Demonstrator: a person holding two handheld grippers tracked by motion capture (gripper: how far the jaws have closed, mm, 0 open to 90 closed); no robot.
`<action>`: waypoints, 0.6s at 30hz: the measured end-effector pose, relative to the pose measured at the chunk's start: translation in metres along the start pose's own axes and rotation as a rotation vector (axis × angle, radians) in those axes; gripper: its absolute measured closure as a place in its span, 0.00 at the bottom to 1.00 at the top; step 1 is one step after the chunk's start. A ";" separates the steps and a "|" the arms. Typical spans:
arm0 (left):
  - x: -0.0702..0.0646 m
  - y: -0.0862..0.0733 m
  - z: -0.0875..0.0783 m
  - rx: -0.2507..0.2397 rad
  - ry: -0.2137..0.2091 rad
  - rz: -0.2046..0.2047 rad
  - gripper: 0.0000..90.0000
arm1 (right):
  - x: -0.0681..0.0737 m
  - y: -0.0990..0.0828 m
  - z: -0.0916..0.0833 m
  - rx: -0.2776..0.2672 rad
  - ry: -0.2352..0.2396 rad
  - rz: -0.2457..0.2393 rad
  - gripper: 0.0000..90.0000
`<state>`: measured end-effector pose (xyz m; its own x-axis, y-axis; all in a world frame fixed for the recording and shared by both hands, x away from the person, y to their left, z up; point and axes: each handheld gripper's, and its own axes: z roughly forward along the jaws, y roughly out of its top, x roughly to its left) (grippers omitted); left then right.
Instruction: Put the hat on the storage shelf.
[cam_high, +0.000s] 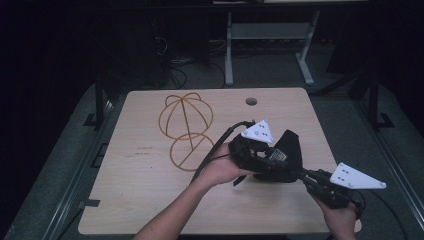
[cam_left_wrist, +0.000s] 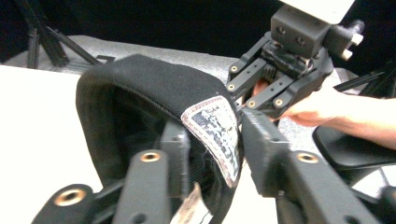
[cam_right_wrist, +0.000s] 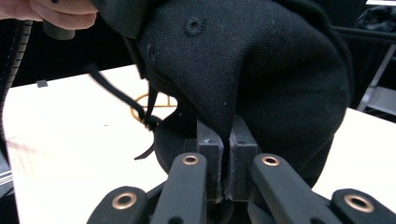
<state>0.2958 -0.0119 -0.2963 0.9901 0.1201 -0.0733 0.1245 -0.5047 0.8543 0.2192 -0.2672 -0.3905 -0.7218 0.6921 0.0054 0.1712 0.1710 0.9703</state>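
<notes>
The label (cam_left_wrist: 215, 133) sewn inside the cap (cam_left_wrist: 149, 88) is too blurred to read. In the high view the cap (cam_high: 285, 152) hides both grippers' jaws, and the bottom edge cuts off the right hand (cam_high: 342, 222) and the tabletop's (cam_high: 135, 200) near edge.

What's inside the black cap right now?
One jaw of the left claw sits inside the black cap, beside a sewn label. The deeper interior is dark and hidden.

Pale wooden table (cam_high: 140, 195), gold wire frame (cam_high: 186, 130) — perhaps a stand
</notes>
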 end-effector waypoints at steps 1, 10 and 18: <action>0.000 -0.001 -0.002 0.001 0.007 -0.001 0.61 | -0.001 0.001 -0.001 0.003 0.006 0.004 0.96; 0.000 -0.025 -0.025 -0.014 0.069 -0.018 0.45 | -0.016 0.008 -0.009 0.055 0.004 0.051 0.96; 0.002 -0.063 -0.049 -0.004 0.120 -0.041 0.42 | -0.025 0.018 -0.010 0.088 0.036 0.089 0.96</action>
<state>0.2864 0.0619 -0.3245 0.9691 0.2423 -0.0458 0.1640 -0.4943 0.8537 0.2340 -0.2888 -0.3709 -0.7244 0.6820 0.1008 0.2925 0.1717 0.9407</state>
